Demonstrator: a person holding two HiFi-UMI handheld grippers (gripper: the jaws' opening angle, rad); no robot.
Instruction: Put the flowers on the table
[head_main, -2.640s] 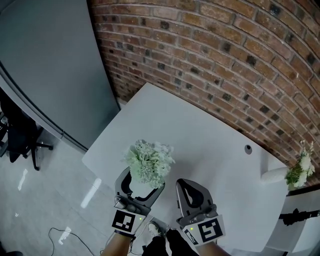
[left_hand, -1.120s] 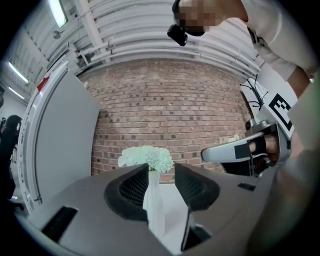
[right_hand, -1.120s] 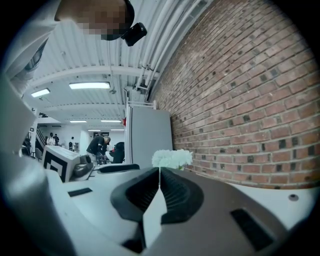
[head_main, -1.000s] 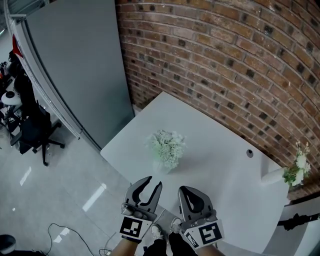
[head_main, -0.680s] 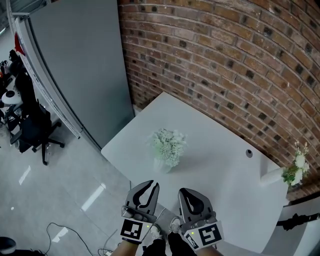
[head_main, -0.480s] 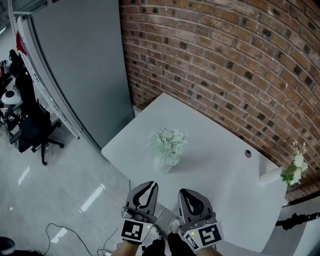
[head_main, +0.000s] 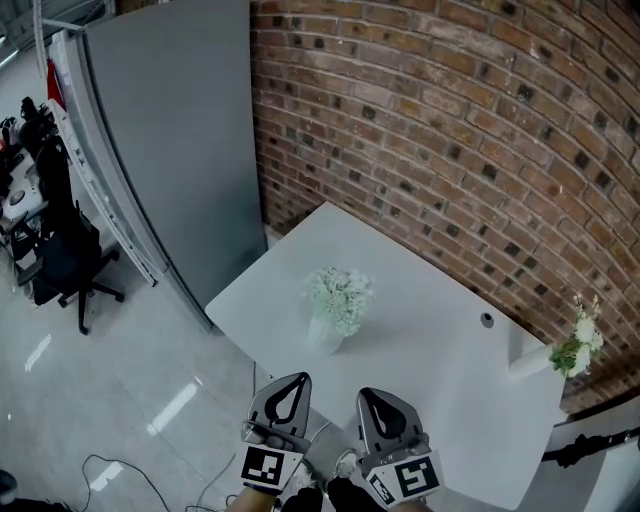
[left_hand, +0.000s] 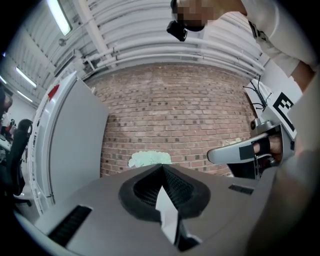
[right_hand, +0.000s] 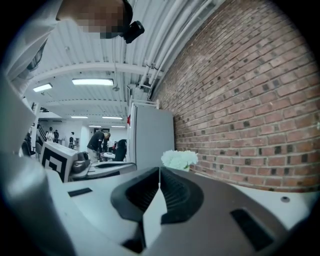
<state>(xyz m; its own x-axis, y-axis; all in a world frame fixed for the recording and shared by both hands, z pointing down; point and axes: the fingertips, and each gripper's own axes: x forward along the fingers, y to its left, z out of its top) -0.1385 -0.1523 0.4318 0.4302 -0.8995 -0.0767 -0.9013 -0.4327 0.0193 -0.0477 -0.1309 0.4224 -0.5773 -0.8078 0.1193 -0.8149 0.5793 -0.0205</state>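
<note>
The left gripper (head_main: 298, 378) is clenched and empty. Its jaws have just closed tip to tip, and its own view (left_hand: 162, 165) shows nothing between them. The right gripper (head_main: 369, 393) sits just beside it, also closed with its jaws pressed together on nothing (right_hand: 160, 169). Both point roughly level toward the brick wall (head_main: 450, 130), side by side at the near edge of the white table (head_main: 430, 370), and neither touches anything on it.

Ahead of the 2 grippers and well apart from them, the flowers (head_main: 340, 297) stand upright on the table, a pale green-white bunch in a small white vase (head_main: 323, 334). They are toward the table's left part, a little in from its front edge. Both gripper views show the bunch just above the closed jaw tips, in front of the wall.

A small round hole (head_main: 487, 320) marks the tabletop further right. At the table's far right end, against the wall, a 2nd vase with white flowers (head_main: 575, 345) stands. A tall grey panel (head_main: 170, 130) rises left of the table, and a black office chair (head_main: 62, 262) stands on the shiny floor beyond it.
</note>
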